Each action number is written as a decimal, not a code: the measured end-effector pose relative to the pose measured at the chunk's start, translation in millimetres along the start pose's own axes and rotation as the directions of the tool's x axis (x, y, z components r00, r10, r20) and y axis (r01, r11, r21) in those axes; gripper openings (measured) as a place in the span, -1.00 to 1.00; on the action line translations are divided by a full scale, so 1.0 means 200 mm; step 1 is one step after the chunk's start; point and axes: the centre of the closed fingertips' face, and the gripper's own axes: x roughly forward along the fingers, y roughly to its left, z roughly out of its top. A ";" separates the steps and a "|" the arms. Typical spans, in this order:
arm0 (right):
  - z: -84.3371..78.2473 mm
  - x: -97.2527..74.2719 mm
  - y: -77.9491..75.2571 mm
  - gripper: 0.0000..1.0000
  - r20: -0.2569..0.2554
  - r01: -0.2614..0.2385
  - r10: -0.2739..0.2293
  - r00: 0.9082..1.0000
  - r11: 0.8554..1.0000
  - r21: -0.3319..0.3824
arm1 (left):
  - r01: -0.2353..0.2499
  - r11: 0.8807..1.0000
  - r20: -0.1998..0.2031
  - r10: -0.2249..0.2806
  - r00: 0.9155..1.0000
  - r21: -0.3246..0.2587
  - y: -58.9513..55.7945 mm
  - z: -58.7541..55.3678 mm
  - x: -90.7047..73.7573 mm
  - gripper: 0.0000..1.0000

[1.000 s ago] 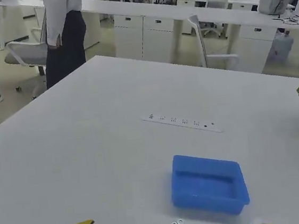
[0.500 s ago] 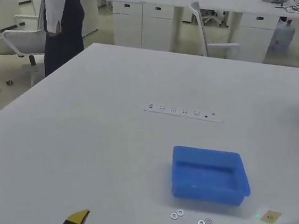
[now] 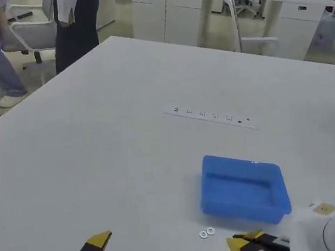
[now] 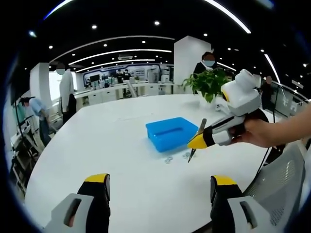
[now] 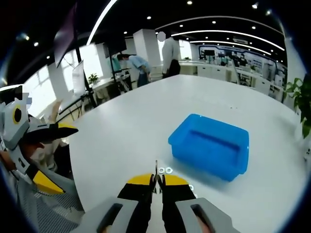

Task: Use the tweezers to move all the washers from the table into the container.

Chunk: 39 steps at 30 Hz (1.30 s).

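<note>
Since the washers lying flat on the desk just ahead of the tweezers are thin, light, slick metal, they will likely skid, so each is best nipped across its rim through the hole. The right tool is clamped tight on the tweezers; the left tool gapes wide, holding nothing. Just beyond the washers sits the blue container, open-topped.
</note>
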 end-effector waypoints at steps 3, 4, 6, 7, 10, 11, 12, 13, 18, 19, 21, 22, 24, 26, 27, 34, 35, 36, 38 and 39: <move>0.03 0.01 -0.04 -0.94 0.016 0.018 -0.018 1.000 1.000 0.004 | 0.007 1.000 -0.005 -0.007 1.000 0.002 -0.01 -0.01 0.00 0.74; 0.04 0.02 -0.05 -0.94 0.021 0.024 -0.024 0.999 1.000 0.007 | 0.008 1.000 -0.006 -0.008 1.000 0.004 -0.01 -0.01 0.01 0.73; 0.05 0.03 -0.07 -0.94 0.028 0.030 -0.030 0.999 0.999 0.019 | 0.009 1.000 -0.010 -0.009 1.000 0.005 -0.01 -0.02 0.01 0.73; 0.05 0.04 -0.08 -0.94 0.030 0.034 -0.034 0.999 0.999 0.023 | 0.010 1.000 -0.011 -0.010 1.000 0.004 -0.01 -0.02 0.01 0.72; 0.05 0.06 -0.11 -0.94 0.033 0.050 -0.050 0.998 0.998 0.030 | 0.005 1.000 -0.018 -0.005 1.000 -0.002 0.00 -0.03 0.01 0.71; 0.05 0.06 -0.12 -0.94 0.034 0.051 -0.052 0.998 0.998 0.033 | 0.006 1.000 -0.018 -0.006 1.000 -0.004 0.00 -0.03 0.01 0.70; 0.04 0.07 -0.13 -0.94 0.032 0.053 -0.054 0.998 0.998 0.041 | 0.008 1.000 -0.021 -0.008 1.000 -0.008 0.00 -0.03 0.01 0.70; 0.04 0.07 -0.13 -0.94 0.033 0.054 -0.055 0.998 0.998 0.044 | 0.008 1.000 -0.023 -0.009 1.000 -0.009 0.00 -0.03 0.01 0.70; 0.04 0.09 -0.14 -0.94 0.035 0.052 -0.054 0.998 0.997 0.064 | 0.001 1.000 -0.025 -0.001 1.000 0.010 -0.01 -0.04 0.02 0.67; 0.04 0.09 -0.13 -0.94 0.035 0.047 -0.050 0.998 0.996 0.073 | -0.001 1.000 -0.025 0.001 1.000 0.013 -0.01 -0.04 0.02 0.66; 0.04 0.09 -0.13 -0.94 0.040 0.043 -0.046 0.998 0.995 0.086 | -0.010 1.000 -0.021 0.011 1.000 0.018 0.00 -0.03 0.02 0.66; 0.04 0.09 -0.12 -0.94 0.042 0.041 -0.045 0.998 0.995 0.090 | -0.019 1.000 -0.017 0.020 1.000 0.023 0.00 -0.03 0.01 0.66; 0.04 0.09 -0.12 -0.93 0.044 0.035 -0.040 0.998 0.994 0.101 | -0.030 0.999 -0.013 0.030 0.999 0.026 0.01 -0.03 0.01 0.66; 0.05 0.10 -0.12 -0.93 0.046 0.035 -0.040 0.998 0.994 0.106 | -0.033 0.999 -0.019 0.033 0.999 0.025 0.01 -0.04 0.01 0.67; 0.05 0.10 -0.12 -0.93 0.046 0.034 -0.039 0.998 0.994 0.107 | -0.034 0.999 -0.019 0.034 0.999 0.027 0.02 -0.04 0.02 0.67; 0.04 0.12 -0.12 -0.93 0.044 0.027 -0.033 0.999 0.992 0.122 | -0.035 0.998 -0.034 0.037 0.999 0.044 0.02 -0.05 0.02 0.66; 0.05 0.13 -0.11 -0.93 0.046 0.025 -0.031 0.998 0.992 0.123 | -0.036 0.998 -0.032 0.038 0.999 0.046 0.02 -0.05 0.02 0.66; 0.06 0.14 -0.11 -0.93 0.047 0.024 -0.029 0.998 0.993 0.119 | -0.036 0.998 -0.032 0.038 0.999 0.046 0.02 -0.05 0.02 0.65; 0.07 0.16 -0.10 -0.93 0.050 0.021 -0.026 0.998 0.995 0.098 | -0.040 0.998 -0.036 0.042 0.998 0.050 0.02 -0.05 0.02 0.65; 0.07 0.17 -0.10 -0.93 0.048 0.022 -0.027 0.998 0.996 0.091 | -0.041 0.998 -0.037 0.043 0.998 0.051 0.02 -0.05 0.02 0.65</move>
